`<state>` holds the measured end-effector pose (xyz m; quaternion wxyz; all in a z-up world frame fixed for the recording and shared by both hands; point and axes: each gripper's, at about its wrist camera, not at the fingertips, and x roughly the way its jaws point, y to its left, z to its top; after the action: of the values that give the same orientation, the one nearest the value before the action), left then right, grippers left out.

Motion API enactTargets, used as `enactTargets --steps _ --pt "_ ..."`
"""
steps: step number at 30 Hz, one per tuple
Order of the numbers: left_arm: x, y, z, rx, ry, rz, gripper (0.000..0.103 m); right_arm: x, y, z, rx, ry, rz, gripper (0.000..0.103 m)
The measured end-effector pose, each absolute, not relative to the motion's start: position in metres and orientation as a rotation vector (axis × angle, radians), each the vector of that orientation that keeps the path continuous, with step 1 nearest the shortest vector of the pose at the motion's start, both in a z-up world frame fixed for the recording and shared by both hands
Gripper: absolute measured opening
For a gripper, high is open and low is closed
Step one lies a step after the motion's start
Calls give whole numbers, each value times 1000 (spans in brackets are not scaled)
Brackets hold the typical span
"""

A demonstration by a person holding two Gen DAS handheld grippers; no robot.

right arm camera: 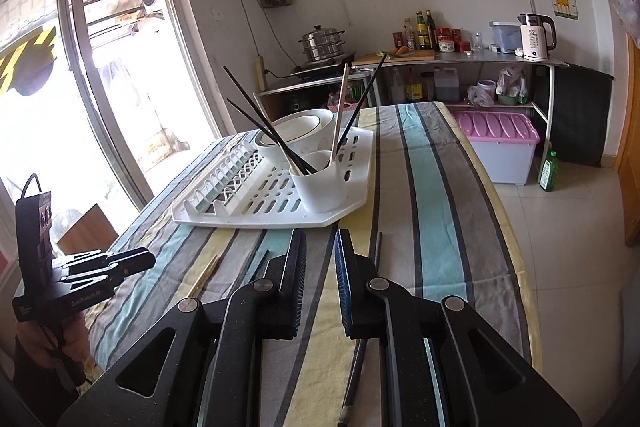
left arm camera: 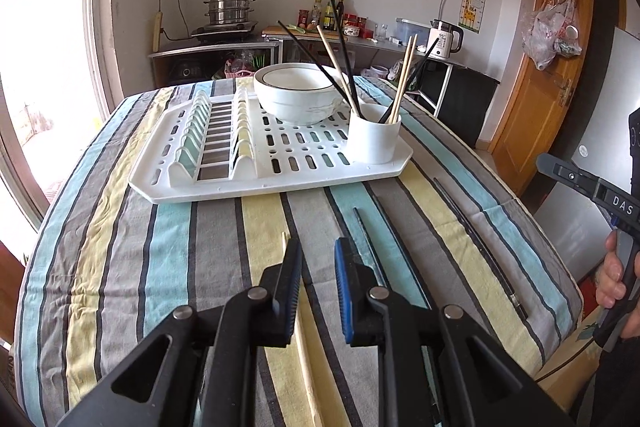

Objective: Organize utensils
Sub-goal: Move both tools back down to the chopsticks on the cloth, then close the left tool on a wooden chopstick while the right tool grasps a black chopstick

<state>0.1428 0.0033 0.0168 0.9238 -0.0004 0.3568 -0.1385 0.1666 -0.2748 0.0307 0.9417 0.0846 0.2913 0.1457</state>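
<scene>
My left gripper (left arm camera: 319,247) hovers low over the striped tablecloth, open, with nothing between its pads. A wooden chopstick (left arm camera: 304,339) lies under its left finger. A black chopstick (left arm camera: 366,231) runs under its right finger, and another black one (left arm camera: 480,247) lies further right. The white cup (left arm camera: 374,141) on the white drainer tray (left arm camera: 224,189) holds several chopsticks. My right gripper (right arm camera: 320,239) is open and empty, just left of a black chopstick (right arm camera: 378,251). The cup (right arm camera: 320,187) stands ahead of it. The left gripper (right arm camera: 138,267) shows at the left, over the wooden chopstick (right arm camera: 206,275).
A white bowl (left arm camera: 298,99) sits on the tray behind the cup. The table's edge (right arm camera: 516,247) drops to a tiled floor with a pink-lidded box (right arm camera: 500,143). A hand (left arm camera: 612,275) holds the right gripper's handle. A counter with a kettle (right arm camera: 536,37) lines the back wall.
</scene>
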Motion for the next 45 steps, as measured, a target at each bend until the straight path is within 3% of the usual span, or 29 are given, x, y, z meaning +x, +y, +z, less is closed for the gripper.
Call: enactTargets --steps 15,45 --pt "170 8 -17 4 842 -264 21 198 -274 1 166 693 269 15" --pt "209 -2 -48 16 947 -243 24 278 -165 -56 5 992 291 15"
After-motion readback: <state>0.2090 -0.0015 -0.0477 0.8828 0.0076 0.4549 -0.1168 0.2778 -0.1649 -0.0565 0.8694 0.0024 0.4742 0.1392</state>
